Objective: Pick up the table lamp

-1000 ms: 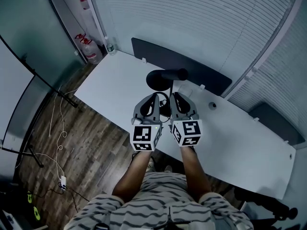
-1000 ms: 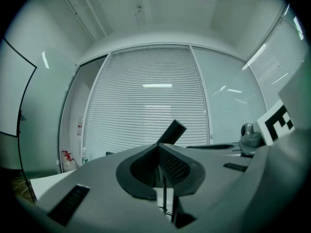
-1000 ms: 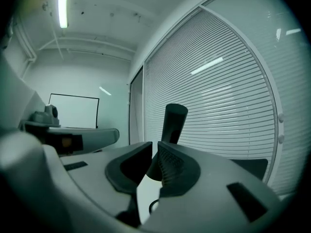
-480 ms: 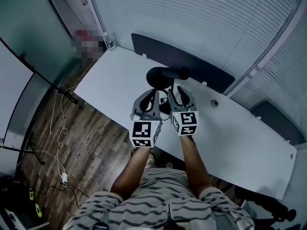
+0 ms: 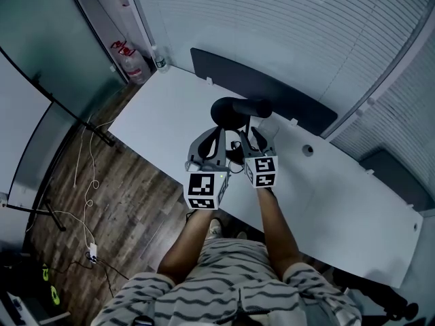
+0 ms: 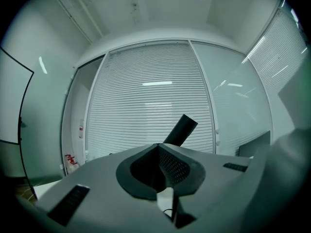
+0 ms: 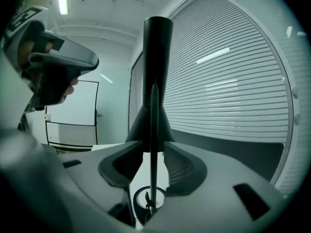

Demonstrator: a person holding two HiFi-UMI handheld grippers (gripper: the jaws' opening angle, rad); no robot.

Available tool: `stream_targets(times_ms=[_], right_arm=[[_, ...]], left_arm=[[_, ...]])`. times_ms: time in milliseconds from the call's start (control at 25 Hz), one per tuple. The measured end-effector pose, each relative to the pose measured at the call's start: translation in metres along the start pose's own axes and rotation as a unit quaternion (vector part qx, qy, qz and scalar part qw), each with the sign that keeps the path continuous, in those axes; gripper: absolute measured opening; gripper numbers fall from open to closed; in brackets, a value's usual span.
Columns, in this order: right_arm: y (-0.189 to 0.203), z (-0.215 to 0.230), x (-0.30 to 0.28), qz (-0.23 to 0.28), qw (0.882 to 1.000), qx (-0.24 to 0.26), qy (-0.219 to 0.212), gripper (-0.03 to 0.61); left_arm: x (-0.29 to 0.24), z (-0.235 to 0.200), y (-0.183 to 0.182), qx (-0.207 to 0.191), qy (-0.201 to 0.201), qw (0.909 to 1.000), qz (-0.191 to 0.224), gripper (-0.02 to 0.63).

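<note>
White table (image 5: 153, 117) by slatted blinds, black table lamp (image 5: 236, 109) standing near its far edge. Right gripper (image 5: 252, 132) jaws just opened wide around the lamp's thin stem, not gripping it. Left gripper (image 5: 217, 134) jaws closed, empty.

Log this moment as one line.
right tool: jaws just opening, lamp stem between | left tool: shut, empty | table lamp: on desk

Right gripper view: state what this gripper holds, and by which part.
Nothing is held. The right gripper has just been opening its jaws, and they stand apart; the thin rod of the table lamp stands between them, ungripped.
</note>
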State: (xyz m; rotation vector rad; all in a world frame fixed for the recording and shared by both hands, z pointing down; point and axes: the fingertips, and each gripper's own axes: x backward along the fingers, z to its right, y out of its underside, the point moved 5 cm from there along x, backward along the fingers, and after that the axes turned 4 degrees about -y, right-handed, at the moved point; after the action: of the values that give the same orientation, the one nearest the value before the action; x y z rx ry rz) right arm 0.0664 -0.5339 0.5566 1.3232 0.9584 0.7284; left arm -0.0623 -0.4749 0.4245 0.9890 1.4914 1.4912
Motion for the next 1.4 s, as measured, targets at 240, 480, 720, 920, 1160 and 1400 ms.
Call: stream_targets(times_ms=[240,480,720,920,1160,1400], right_arm=[[0.018,0.005,-0.015,-0.014,1.0,0.005,-0.005,0.106],[0.02,0.006,-0.018,0.006,0.999,-0.011,-0.032,0.057],[0.02,0.005,-0.018,0.003,0.999,-0.015,-0.037,0.057],[0.018,0.003,-0.017,0.002,0.999,-0.02,-0.036,0.057],[0.005,0.0,-0.019,-0.01,0.999,-0.014,-0.044,0.057],[-0.025,-0.004,-0.004,-0.007,0.999,-0.032,-0.036,0.057]], left_arm=[[-0.005,-0.002,0.001,-0.006,-0.005,1.0,-0.001,0.006],[-0.008,-0.001,0.007,-0.008,-0.012,0.9999,-0.008,0.006],[-0.007,-0.005,0.011,-0.01,-0.017,0.9997,-0.013,0.006],[-0.006,-0.01,0.013,-0.01,-0.021,0.9996,-0.013,0.006],[-0.006,-0.014,0.015,-0.011,-0.025,0.9995,-0.016,0.006],[-0.002,-0.011,0.014,-0.008,-0.022,0.9996,-0.016,0.006]])
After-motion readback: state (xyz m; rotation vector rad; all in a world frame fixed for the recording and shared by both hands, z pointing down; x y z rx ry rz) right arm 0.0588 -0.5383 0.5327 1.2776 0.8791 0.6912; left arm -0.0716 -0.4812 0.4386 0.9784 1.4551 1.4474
